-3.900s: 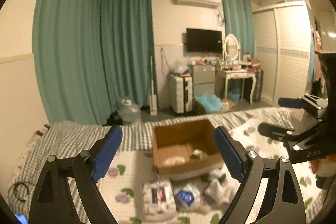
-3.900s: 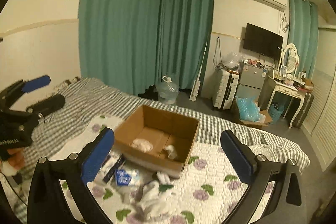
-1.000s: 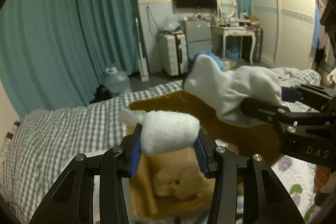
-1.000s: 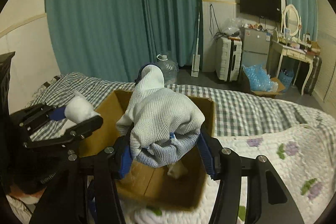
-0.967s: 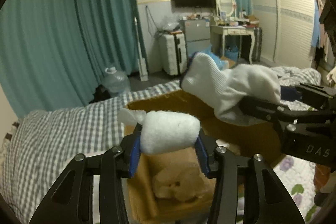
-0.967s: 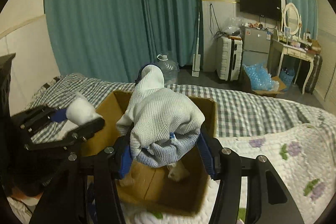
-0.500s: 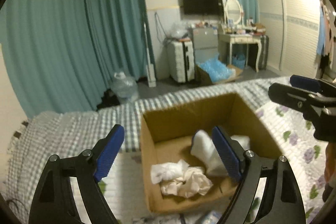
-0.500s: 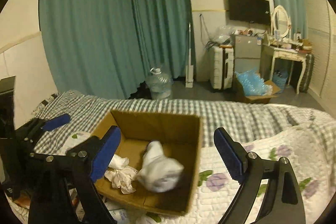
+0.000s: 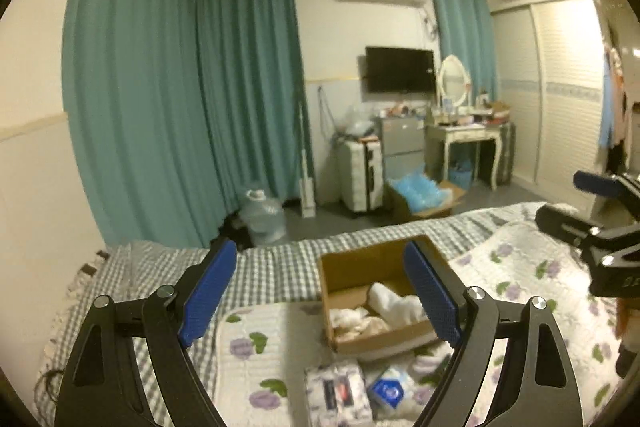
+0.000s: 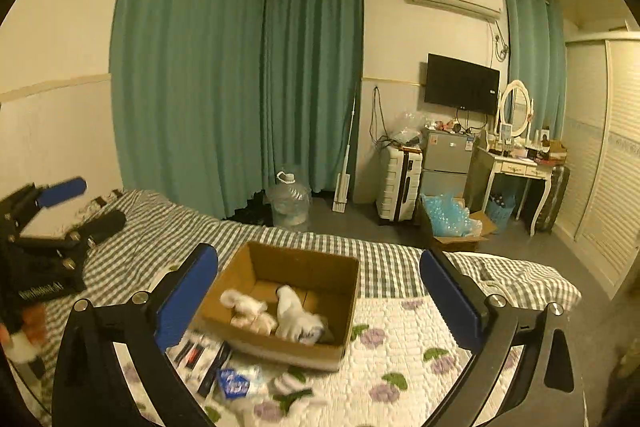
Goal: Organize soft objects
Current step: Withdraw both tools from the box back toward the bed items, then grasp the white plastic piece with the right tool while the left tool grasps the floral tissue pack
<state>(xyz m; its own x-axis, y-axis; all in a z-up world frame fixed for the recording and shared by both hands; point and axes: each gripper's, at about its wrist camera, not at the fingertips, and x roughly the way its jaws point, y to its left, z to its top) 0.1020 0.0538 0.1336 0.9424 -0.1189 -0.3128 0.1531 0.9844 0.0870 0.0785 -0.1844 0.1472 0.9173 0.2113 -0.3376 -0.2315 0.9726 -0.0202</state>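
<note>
Tongs [image 9: 320, 293] [image 10: 320, 301] spread wide, empty, above cardboard box [image 10: 344, 269].

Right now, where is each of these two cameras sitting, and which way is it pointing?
Left wrist view: sits on the left gripper, faces across the bed to the cardboard box; its open jaws show, the right gripper at the edge.
Right wrist view: sits on the right gripper, faces the same box; its open jaws show, the left gripper at the edge.
Shared: the box, the socks inside.
</note>
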